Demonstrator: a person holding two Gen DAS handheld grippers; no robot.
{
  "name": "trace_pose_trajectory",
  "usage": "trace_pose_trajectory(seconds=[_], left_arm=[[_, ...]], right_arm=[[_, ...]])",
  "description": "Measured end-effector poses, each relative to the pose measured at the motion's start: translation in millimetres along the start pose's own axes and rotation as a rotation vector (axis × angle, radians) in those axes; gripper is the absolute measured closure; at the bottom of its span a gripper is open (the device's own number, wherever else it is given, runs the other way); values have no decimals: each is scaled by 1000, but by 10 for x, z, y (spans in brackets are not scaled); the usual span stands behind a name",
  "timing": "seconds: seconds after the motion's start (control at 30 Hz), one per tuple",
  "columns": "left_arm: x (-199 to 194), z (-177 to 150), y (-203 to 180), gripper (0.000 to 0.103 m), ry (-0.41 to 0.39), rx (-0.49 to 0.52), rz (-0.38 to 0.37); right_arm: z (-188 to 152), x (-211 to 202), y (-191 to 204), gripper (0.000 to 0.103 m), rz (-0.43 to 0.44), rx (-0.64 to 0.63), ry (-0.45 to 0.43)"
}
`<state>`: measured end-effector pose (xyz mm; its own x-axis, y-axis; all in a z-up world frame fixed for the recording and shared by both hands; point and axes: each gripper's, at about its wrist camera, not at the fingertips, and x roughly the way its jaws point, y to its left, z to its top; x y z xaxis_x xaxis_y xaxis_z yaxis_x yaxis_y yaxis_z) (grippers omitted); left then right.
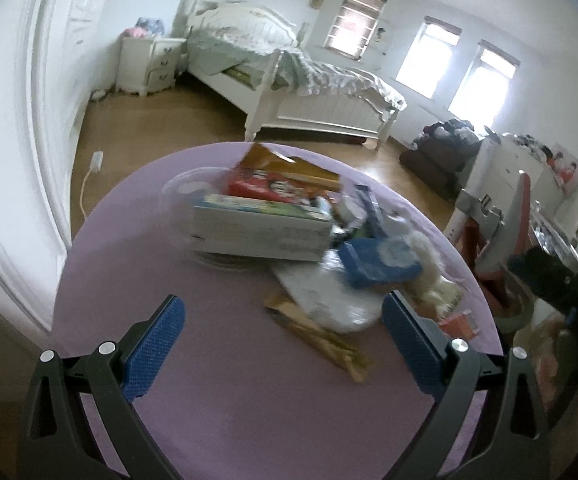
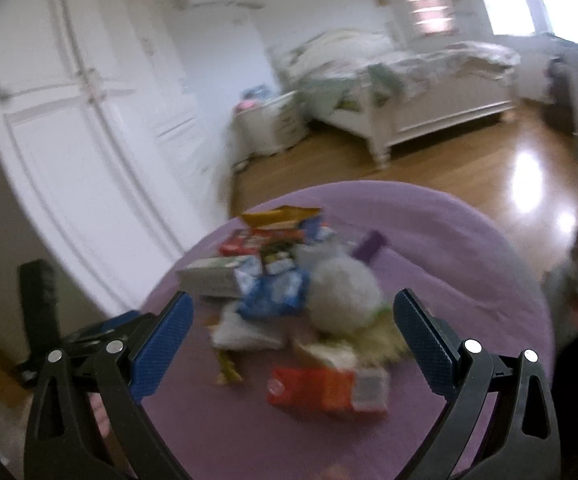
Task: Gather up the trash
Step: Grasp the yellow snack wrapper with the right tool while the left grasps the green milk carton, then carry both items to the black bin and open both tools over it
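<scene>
I am holding 2 grippers over a round purple table, each spread wide and gripping nothing: the left gripper and the right gripper. Nearest the right one, toward the near edge, an orange carton is lying. Beyond it the trash pile is crowding the table's middle and far edge. I judge I am approaching for the first pick; next I need to lower and close on 1 piece.

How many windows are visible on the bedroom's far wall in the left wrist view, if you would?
3: a shaded window behind the bed's foot end, then two bright ones, and, further right.
</scene>
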<state>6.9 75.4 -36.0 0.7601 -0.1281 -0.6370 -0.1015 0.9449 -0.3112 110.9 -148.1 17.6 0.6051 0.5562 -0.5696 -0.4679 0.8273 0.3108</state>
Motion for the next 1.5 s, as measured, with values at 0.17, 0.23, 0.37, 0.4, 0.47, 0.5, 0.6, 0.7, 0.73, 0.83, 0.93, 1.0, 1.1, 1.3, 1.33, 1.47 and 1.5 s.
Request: trace_pose_trajectory(seconds=[0.17,0.23,0.37,0.4,0.47,0.5,0.6,0.7,0.73,0.83,0.93,1.0,1.1,1.3,1.33,1.47,1.5], left_arm=[[99,201,82,5,11,95,1],[197,325,82,5,29,191,-17],[420,503,76,5,81,422,-62],[498,543,60,5,107,505,-76],[585,585,39,5,131,611,-112],[630,608,35,5,139,657,-125],[791,713,69,5,190,744,-188],[914,780,81,5,238,770,-247],[963,773,39,5,250,790,-266],[1034,732,-10,7,287,842,-282],[1052,678,-29,25,312,866,-299],[1052,676,-47,26,301,853,-296],[1068,693,-102,30,284,840,-284],[837,617,-101,46,240,765,-255],[778,588,-116,47,231,757,-247],[588,540,-128,47,185,711,-212],[537,538,-127,47,173,693,-204]], right_arm=[[425,482,-10,5,101,-51,104],[634,721,16,5,92,-131,144],[995,1290,70,5,96,-315,281],[1051,1434,73,5,102,-349,315],[1183,1795,62,5,107,-413,402],[1221,1925,60,5,109,-438,432],[1308,2392,2,9,129,-484,547],[1341,2750,-94,20,164,-461,664],[1337,2832,-121,26,162,-453,697],[1361,2983,-207,34,177,-437,746],[1422,2939,-244,63,213,-421,731],[1408,2759,-287,75,211,-407,708],[1362,2685,-303,91,227,-378,696],[1231,2570,-294,94,245,-296,620],[1222,2539,-282,94,247,-288,603],[1226,2199,-302,94,259,-228,499],[1243,2110,-352,94,257,-210,464]])
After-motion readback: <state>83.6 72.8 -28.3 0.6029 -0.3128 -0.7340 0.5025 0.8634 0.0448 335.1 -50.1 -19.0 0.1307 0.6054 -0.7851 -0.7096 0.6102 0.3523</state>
